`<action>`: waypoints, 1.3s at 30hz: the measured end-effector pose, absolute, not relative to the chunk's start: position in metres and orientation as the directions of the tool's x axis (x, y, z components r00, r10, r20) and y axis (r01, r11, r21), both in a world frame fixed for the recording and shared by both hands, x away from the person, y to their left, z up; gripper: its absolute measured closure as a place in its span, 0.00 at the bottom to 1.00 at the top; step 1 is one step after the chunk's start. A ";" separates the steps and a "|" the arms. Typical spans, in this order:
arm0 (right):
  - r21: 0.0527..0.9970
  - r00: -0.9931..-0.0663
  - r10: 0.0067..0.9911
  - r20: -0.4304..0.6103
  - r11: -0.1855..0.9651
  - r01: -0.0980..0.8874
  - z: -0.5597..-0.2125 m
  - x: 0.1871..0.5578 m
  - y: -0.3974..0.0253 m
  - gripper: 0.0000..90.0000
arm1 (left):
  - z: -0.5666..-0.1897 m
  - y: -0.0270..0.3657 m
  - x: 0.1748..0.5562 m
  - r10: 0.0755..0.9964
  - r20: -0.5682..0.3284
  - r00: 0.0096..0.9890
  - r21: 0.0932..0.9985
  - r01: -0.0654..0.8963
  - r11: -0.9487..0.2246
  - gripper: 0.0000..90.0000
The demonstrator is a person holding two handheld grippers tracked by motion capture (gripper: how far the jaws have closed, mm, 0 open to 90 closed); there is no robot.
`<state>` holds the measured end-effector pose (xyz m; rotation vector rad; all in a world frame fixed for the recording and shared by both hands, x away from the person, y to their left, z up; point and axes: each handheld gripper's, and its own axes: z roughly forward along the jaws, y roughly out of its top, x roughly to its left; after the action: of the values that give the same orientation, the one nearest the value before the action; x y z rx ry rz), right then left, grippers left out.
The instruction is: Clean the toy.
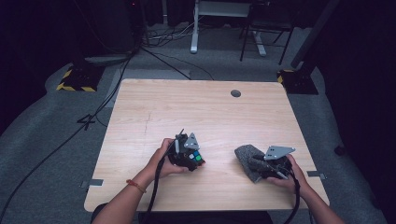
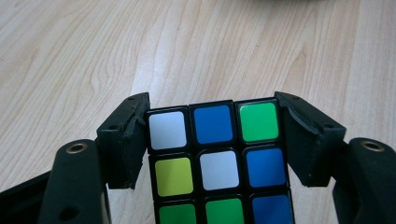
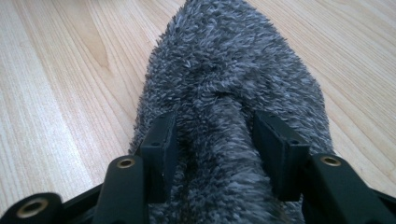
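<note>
Rubik's cube [image 2: 218,158] is clamped squarely in the left claw [image 1: 189,157], low over the worktop [image 1: 196,107]. Right of the cube, the grey fleece cloth [image 3: 229,93] is pinched by the right claw [image 3: 215,140]. Both grips should be kept firm and level.

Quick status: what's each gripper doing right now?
Left gripper: shut on the puzzle cube.
Right gripper: shut on a fold of the grey fuzzy cloth.
</note>
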<state>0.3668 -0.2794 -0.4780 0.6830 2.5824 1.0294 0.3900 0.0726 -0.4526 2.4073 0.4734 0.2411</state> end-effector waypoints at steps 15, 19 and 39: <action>0.707 -0.859 0.508 -0.063 0.631 0.321 -0.476 0.366 -0.278 0.44 | -0.455 0.068 0.386 0.387 0.064 0.920 0.624 0.266 -0.735 0.31; 0.712 -0.858 0.508 -0.070 0.628 0.314 -0.474 0.364 -0.276 0.36 | -0.450 0.071 0.380 0.390 0.087 0.917 0.649 0.245 -0.721 0.25; 0.744 -0.853 0.511 -0.105 0.609 0.273 -0.450 0.352 -0.279 0.31 | -0.433 0.120 0.347 0.414 0.176 0.893 0.664 0.202 -0.719 0.18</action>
<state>0.3525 -0.2793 -0.4504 0.6357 2.5307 1.0950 0.3469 0.1200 -0.4332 2.3844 0.4398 0.4125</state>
